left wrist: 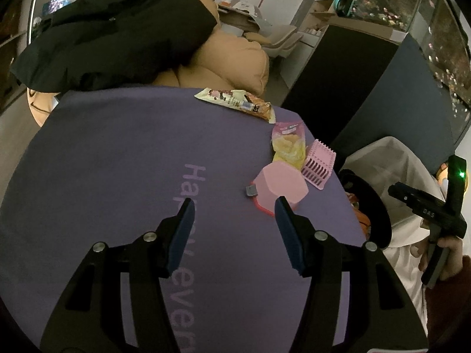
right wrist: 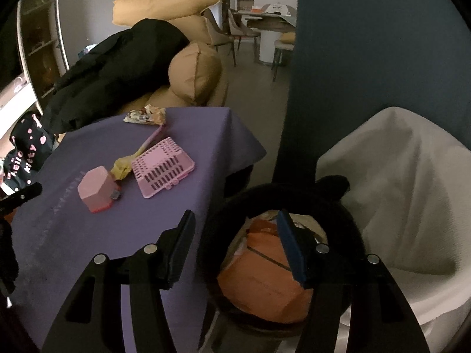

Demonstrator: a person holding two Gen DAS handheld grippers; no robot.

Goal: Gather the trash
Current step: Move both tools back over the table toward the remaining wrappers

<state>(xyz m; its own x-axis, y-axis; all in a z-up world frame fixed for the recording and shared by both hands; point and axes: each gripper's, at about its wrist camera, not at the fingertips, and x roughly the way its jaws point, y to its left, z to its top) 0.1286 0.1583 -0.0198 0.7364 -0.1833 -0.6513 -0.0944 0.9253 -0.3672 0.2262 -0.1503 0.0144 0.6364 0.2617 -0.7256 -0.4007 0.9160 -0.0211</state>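
On the purple tablecloth lie a printed snack wrapper and a pink-and-yellow chip bag, both near the far right edge. My left gripper hovers open over the cloth with nothing between its fingers, just short of an upturned pink cup. My right gripper stands open over the black-rimmed trash bin beside the table. An orange carton lies inside the bin, below the fingers and not held. The wrapper and the chip bag also show in the right wrist view.
A pink slatted basket lies next to the cup. A tan sofa with a black jacket stands behind the table. A white-draped seat and a dark blue partition flank the bin.
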